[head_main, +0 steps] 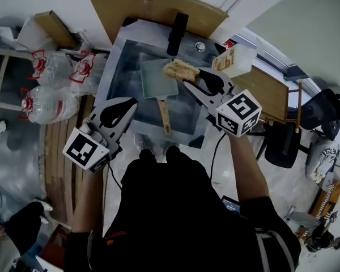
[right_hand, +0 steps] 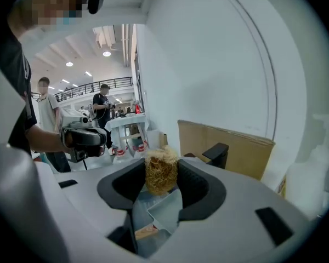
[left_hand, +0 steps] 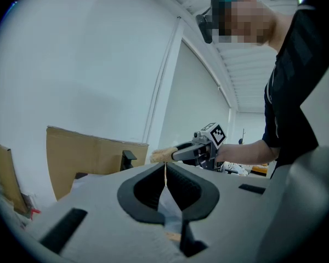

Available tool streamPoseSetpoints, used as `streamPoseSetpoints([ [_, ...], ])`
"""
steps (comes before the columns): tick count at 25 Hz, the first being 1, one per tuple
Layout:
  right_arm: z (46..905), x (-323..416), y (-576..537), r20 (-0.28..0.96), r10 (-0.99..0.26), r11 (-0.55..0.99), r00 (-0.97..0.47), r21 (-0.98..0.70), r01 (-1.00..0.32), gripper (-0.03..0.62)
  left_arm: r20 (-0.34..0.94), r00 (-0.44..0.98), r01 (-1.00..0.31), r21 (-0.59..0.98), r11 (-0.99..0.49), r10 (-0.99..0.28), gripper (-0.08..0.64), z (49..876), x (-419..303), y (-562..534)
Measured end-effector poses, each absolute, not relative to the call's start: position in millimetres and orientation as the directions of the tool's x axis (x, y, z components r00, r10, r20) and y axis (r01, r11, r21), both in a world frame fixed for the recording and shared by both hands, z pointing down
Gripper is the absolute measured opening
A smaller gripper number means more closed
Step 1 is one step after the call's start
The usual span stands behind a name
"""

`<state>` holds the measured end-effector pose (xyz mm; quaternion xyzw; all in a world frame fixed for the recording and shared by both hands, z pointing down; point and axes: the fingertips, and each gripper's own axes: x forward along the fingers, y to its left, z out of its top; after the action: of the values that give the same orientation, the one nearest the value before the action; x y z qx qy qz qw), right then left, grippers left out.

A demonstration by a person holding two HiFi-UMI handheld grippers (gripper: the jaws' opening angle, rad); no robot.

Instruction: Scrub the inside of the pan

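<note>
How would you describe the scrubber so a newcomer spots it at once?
Find the steel sink holding a grey square pan with a wooden handle. At its far right corner the right gripper pinches the scrubber: a tan, frizzy wad, the only fuzzy thing there.

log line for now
left tool: shut, empty | right tool: shut on scrubber | scrubber: over pan corner | pan: in sink

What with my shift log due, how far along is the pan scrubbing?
Done: the pan lies in the sink, and the right gripper has the fibrous scrubber clamped in its jaws. In hand: scrubber held over the pan's far corner; contact unclear. Left: the scrubbing itself. The left gripper is shut, empty, near the sink's edge.
</note>
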<state>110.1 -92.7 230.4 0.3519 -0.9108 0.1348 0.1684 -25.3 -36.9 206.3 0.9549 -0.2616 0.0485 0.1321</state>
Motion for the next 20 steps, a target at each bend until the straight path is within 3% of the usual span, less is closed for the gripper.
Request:
streamPoseSetpoints([
  [20,180.4,111.0,-61.6,0.26,-0.675,0.671,-0.691,-0.172,-0.721,0.181,0.115,0.886,-0.464,0.199,-0.863,-0.45,0.026,184.6,-22.7,-28.8],
])
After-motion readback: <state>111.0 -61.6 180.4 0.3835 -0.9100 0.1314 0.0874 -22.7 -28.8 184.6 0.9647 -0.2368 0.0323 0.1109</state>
